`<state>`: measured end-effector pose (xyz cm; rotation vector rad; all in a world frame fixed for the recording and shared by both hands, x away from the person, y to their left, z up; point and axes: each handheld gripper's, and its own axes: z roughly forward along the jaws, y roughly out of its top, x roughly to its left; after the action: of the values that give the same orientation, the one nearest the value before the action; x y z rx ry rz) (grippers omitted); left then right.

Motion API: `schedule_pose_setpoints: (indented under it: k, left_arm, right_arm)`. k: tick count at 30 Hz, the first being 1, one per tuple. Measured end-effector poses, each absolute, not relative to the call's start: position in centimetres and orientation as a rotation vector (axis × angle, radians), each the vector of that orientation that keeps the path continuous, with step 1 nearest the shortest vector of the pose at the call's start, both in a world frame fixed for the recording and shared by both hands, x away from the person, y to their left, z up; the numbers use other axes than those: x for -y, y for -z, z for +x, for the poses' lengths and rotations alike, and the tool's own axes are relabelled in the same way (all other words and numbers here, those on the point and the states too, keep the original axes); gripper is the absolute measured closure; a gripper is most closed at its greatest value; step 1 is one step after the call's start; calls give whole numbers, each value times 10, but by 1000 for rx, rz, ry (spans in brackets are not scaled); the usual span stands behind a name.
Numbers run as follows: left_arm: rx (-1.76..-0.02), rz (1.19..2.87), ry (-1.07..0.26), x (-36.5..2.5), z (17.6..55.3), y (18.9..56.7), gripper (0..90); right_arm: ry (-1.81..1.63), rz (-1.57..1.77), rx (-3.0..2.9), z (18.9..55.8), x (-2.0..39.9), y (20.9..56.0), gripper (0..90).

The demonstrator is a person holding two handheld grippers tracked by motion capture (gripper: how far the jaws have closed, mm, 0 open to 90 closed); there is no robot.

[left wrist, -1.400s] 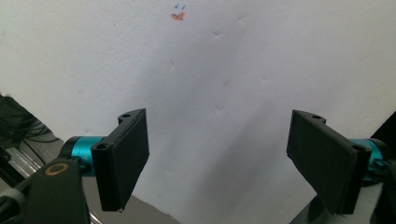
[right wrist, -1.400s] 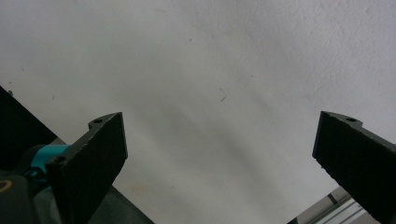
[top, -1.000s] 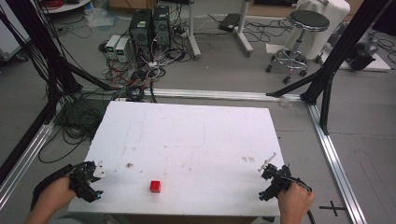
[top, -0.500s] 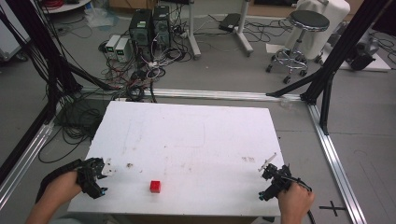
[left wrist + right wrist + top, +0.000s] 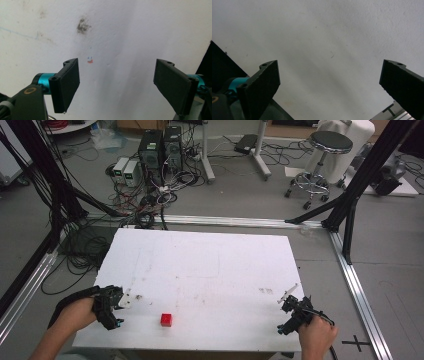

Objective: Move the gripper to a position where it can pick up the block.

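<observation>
A small red cube (image 5: 166, 319) sits on the white table (image 5: 210, 270) near its front edge, left of centre. My left gripper (image 5: 116, 307) hovers at the front left corner, a short way left of the cube, held by a hand with a dark sleeve. Its jaws stand wide open over bare tabletop (image 5: 117, 82) in the left gripper view. My right gripper (image 5: 291, 314) is at the front right corner, far from the cube. In the right gripper view (image 5: 329, 87) its jaws are also wide apart with nothing between them.
An aluminium frame rail (image 5: 357, 285) runs along the table's right side and another rail (image 5: 225, 221) along the back. Computers and tangled cables (image 5: 155, 155) lie on the floor behind, with a stool (image 5: 320, 165) at the back right. Black posts (image 5: 55, 195) stand at left.
My left gripper has moved to the right and a little forward onto the table, closer to the red cube. The right gripper has stayed in place.
</observation>
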<state>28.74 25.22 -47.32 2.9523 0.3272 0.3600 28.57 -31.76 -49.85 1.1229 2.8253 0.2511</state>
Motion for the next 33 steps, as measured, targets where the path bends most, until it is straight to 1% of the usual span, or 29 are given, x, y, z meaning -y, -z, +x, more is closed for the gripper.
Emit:
schedule_pose_setpoints:
  k: [11,33]
  left_arm:
    - [-167,3001,-326,-228,293,470,213]
    - [40,3061,-274,-176,297,467,213]
  right_arm:
    - [-261,1117,-2825,286,318,498,22]
    - [-272,1115,-2832,286,317,498,22]
